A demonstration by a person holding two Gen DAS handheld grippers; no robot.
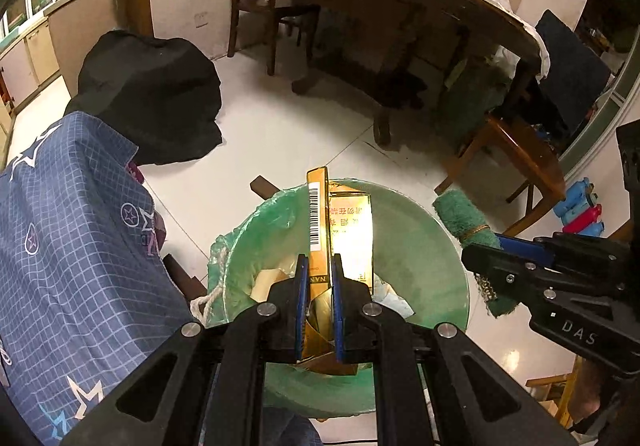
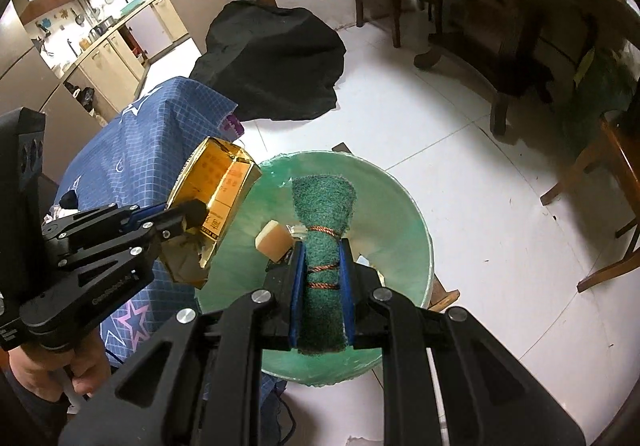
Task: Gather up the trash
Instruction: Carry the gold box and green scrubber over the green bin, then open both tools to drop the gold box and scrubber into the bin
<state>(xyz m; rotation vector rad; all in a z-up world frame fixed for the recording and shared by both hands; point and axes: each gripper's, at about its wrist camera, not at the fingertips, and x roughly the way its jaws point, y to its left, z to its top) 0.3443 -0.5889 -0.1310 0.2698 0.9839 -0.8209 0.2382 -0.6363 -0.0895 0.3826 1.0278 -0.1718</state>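
A blue star-print cloth (image 2: pixel 132 149) is draped at the far left. Next over, the gold carton (image 1: pixel 320 221) is clamped tight in the left gripper (image 1: pixel 319 266) jaws, right above the green-lined bin (image 1: pixel 420 221). The rolled green scrub pad (image 2: pixel 324 246) is pinched by the right gripper (image 2: pixel 322 250), also over the bin.

Left gripper (image 1: pixel 319 274): I have it tilted steeply downward, pads clamped tight.
Right gripper (image 2: pixel 322 258): angled down likewise, pads pinched closed.
My hand (image 2: pixel 60 374): wrapped round the left handle.
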